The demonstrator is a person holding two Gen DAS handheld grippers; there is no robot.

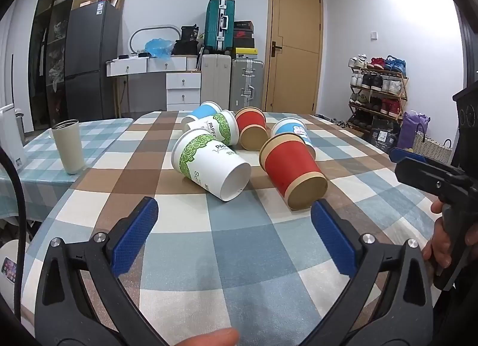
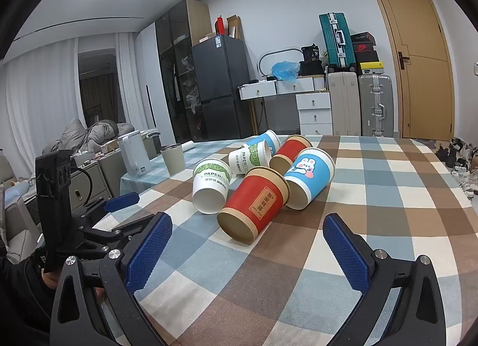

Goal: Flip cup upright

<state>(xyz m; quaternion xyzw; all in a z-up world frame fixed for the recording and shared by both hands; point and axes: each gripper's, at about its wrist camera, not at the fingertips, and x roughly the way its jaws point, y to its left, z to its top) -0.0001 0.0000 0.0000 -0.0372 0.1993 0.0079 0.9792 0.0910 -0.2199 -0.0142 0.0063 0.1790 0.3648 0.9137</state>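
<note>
Six paper cups lie on their sides in a loose cluster on the checked surface (image 1: 185,256) — two white with green leaves, two red with tan bands, two blue. The nearest white cup (image 1: 209,164) reads "PAPER" in the left view and "PAPERCU…" in the right, its base turned toward the cameras, its long axis running away from them. Just beside it, the nearest red cup (image 2: 254,205) also shows its tan base, and carries a small tan label with writing too small to read. A blue cup (image 2: 310,178) with a cartoon rabbit touches the red one, base forward. The other white cup (image 2: 251,158), red cup (image 2: 288,152) and blue cup (image 2: 267,140) lie behind. The left tool (image 1: 234,235) and right tool (image 2: 248,250) are both spread wide, holding nothing, short of the cups. A beige tumbler (image 1: 68,146) stands upright on the neighbouring blue-checked surface.
</note>
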